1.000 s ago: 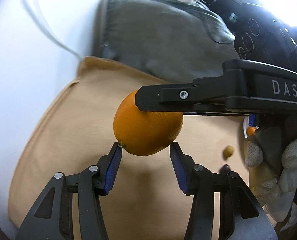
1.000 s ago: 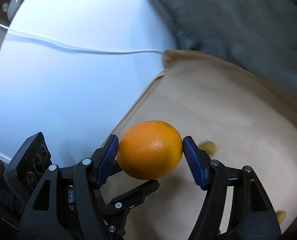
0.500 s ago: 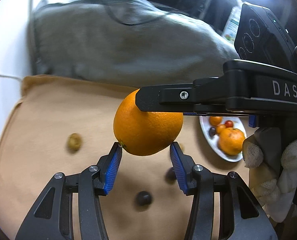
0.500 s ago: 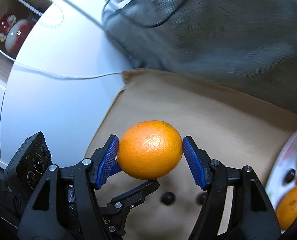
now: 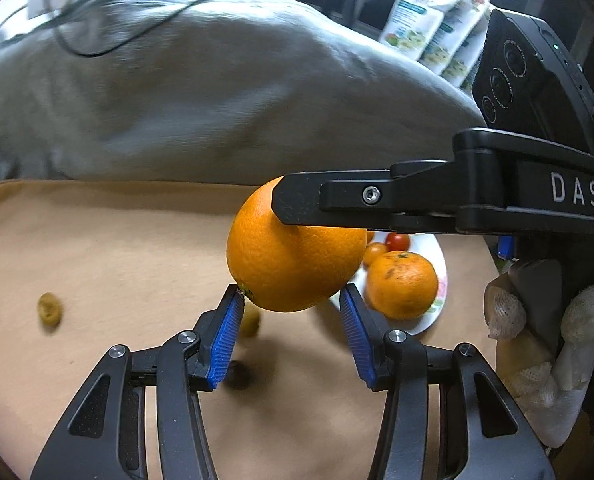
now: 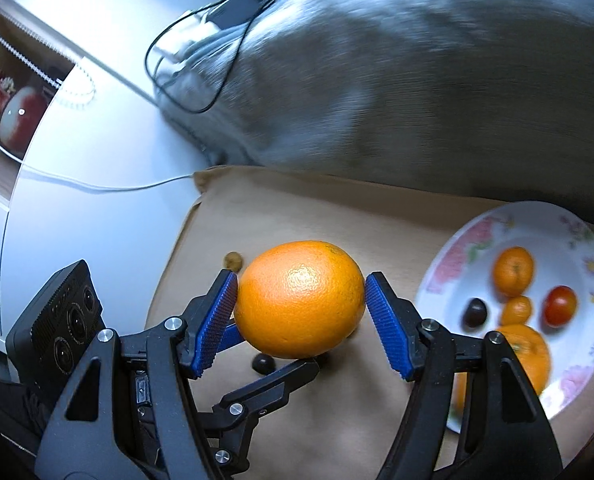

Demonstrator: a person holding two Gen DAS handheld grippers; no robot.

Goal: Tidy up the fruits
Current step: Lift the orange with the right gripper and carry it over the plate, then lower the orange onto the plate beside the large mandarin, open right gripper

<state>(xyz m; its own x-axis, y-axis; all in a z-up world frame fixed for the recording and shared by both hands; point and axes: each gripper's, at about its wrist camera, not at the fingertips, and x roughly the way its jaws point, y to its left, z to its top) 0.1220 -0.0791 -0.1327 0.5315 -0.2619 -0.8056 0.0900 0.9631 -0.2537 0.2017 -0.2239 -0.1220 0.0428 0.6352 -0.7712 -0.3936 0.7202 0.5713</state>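
Jaws of the right gripper (image 6: 300,312) pinch the large round orange (image 6: 300,300) by its two sides, the ribbed blue pads (image 6: 389,330) pressed against the peel, and carry it in the air above the tan cloth (image 6: 289,216). Jaws of the left gripper (image 5: 291,332) stand parted just under the same orange (image 5: 293,264); its left pad (image 5: 227,338) seems to brush the stem end, but whether the right one touches cannot be told, so it looks more like a support than a grip. As far as can be judged, the sorting is partly done: the white flower-rimmed plate (image 6: 477,240) already holds a big mandarin (image 6: 525,356), a smaller mandarin (image 6: 513,270), a tiny orange fruit (image 6: 517,310), a red cherry tomato (image 6: 560,306) and a dark plum-like fruit (image 6: 475,312). Left out on the cloth are a small olive-green fruit (image 5: 49,308) far to one side, another greenish one (image 5: 251,322) under the left jaws and a dark round fruit (image 6: 263,363) below the orange. Motion blur smears the grey padded cover (image 6: 377,72) and the small fruits, so their kinds are uncertain; the orange and both tools hide the cloth beneath, and a gloved hand (image 5: 553,360) is cut off at the edge.
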